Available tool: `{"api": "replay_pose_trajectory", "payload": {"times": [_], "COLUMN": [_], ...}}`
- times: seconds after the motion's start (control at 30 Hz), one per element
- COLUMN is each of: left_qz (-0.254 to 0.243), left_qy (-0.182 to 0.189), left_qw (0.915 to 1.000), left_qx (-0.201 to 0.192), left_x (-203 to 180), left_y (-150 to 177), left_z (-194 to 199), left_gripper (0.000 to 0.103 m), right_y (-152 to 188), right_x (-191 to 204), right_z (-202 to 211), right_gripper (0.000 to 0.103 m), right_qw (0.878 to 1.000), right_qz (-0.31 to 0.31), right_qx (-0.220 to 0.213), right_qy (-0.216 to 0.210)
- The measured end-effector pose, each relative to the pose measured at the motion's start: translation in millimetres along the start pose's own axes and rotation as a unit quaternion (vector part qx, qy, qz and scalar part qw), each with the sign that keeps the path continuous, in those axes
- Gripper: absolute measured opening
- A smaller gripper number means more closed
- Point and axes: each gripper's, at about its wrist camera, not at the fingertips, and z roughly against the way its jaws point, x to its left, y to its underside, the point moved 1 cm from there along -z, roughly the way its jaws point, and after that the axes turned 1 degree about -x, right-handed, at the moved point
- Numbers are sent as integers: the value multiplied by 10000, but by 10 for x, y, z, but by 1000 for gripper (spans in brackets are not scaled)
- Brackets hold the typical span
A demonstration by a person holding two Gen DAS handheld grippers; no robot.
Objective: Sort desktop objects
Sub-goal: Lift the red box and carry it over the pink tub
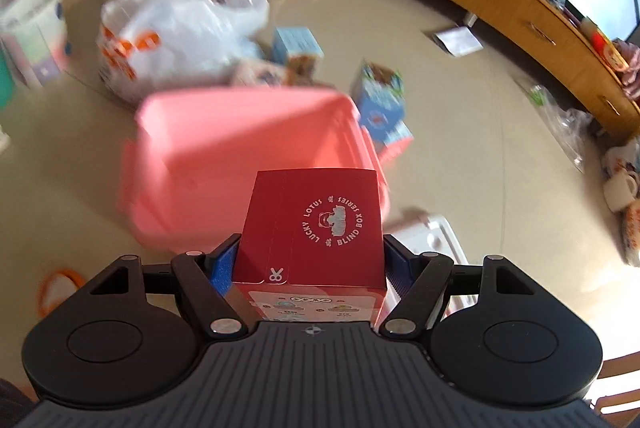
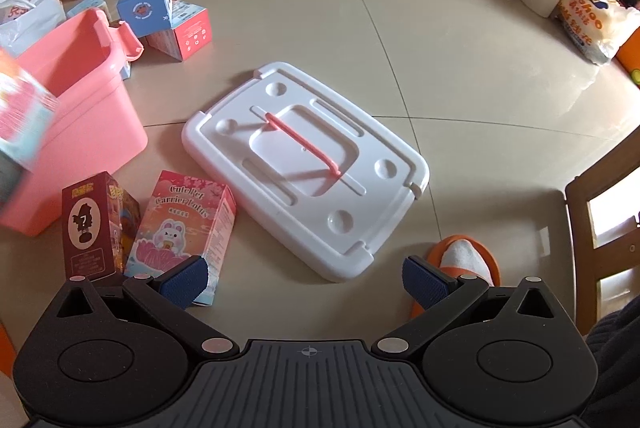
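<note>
Where the left gripper (image 1: 312, 260) closes its blue pads on either side of a red box (image 1: 316, 228), white print on the box top reads "LUCKY LOTUS SERIES BLIND BOX" around a small animal badge, with a scissors mark at the near corner. The box's lower face is mostly hidden behind the gripper body; only a pale panel with tiny figures shows. Just beyond the box lies the open pink bin (image 1: 240, 155), blurred, so its inside is hard to make out. Past the bin sit a white plastic bag (image 1: 180, 31) with orange print and several blue cartons (image 1: 380, 95), their lettering too smeared to read.

The right gripper (image 2: 306, 282) hangs over the floor with its jaws spread wide and nothing between them. At its left finger lies a pink carton (image 2: 184, 224) printed "Cute Pet Carrier Lotus" above a rabbit drawing (its near end is covered by the finger pad). Touching it on the left stands a dark red carton (image 2: 90, 224) showing a black silhouette with a "7". A white lid (image 2: 360, 228) with a pink handle lies flat ahead, and an orange slipper (image 2: 488, 260) on a white sock shows beside the right finger. The pink bin (image 2: 80, 99) stands left of the lid, partly blocked by a blurred shape at the frame edge. Behind it a blue carton (image 2: 146, 5) is stacked on a pink one (image 2: 188, 35).
</note>
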Motion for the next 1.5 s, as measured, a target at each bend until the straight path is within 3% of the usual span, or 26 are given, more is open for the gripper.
{"api": "replay_pose_trajectory", "payload": {"times": [0.33, 0.53, 0.7, 0.97, 1.17, 1.37, 1.5], "left_qz": [-44, 326, -23, -91, -246, -407, -389], "left_qy": [-539, -501, -767, -792, -1112, -1023, -1192], "left_qw": [9970, 9966, 9956, 9962, 9888, 9889, 9884], "left_qx": [-559, -564, -542, 338, 960, 996, 857], "left_x": [-13, 31, -78, -156, -219, -222, -201], "left_y": [-558, -724, -712, -581, -414, -413, -489], "left_z": [-77, -547, -1035, -1828, -2247, -2421, -2441], "left_gripper": [73, 73, 72, 72, 72, 71, 72], "right_y": [52, 34, 34, -43, -55, -66, -58], "right_x": [6, -61, -59, 48, 146, 196, 215], "right_z": [-145, -295, -421, -557, -658, -731, -785], "right_gripper": [103, 103, 103, 103, 103, 103, 103], "right_qw": [9996, 9988, 9982, 9977, 9969, 9967, 9960], "right_qz": [21, -180, -173, -101, -47, 3, -15], "right_qx": [292, 443, 559, 651, 781, 808, 885], "right_qy": [-33, 78, 146, 158, 97, 114, 122]}}
